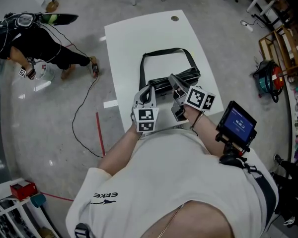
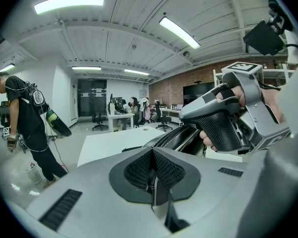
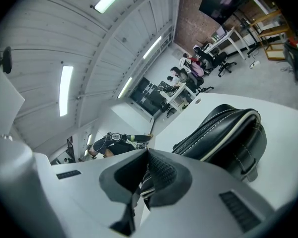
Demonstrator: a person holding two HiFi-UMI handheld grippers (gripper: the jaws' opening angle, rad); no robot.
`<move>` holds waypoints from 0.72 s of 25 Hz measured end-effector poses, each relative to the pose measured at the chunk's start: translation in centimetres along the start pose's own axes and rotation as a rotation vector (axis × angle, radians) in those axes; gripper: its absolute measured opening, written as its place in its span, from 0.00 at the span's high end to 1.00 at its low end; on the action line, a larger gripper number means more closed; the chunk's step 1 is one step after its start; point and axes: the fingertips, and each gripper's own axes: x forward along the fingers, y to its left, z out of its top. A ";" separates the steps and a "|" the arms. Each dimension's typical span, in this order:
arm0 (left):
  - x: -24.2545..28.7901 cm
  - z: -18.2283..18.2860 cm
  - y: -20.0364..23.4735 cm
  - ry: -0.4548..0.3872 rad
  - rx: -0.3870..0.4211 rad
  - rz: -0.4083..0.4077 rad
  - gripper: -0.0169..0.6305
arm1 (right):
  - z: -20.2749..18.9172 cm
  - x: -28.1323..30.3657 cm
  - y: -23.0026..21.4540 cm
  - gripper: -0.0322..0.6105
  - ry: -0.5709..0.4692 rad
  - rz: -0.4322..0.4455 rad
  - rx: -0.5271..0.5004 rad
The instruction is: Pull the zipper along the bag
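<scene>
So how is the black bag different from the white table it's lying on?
The black leather-look bag is dark with pale stitching; the white flat table is plain and bright. The bag is bulgy and rounded, with a looped strap; the table is flat, with a small round hole near its far edge. The bag is much smaller, covering only part of the table. They touch: the bag rests on the table.

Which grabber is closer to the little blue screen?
Right. The right gripper is at the bag, just left of the screen; the left gripper is further left, on the right gripper's far side.
</scene>
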 end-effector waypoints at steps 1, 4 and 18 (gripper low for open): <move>0.0 0.0 -0.1 0.001 0.002 -0.007 0.97 | 0.0 0.0 0.0 0.93 0.001 -0.001 0.000; -0.2 -0.2 0.0 0.018 0.005 -0.026 0.97 | 0.3 0.0 -0.2 0.93 -0.002 -0.011 0.002; 0.6 -5.3 -1.6 0.145 0.072 -0.141 0.96 | 1.3 -0.5 -1.4 0.93 -0.015 -0.050 -0.029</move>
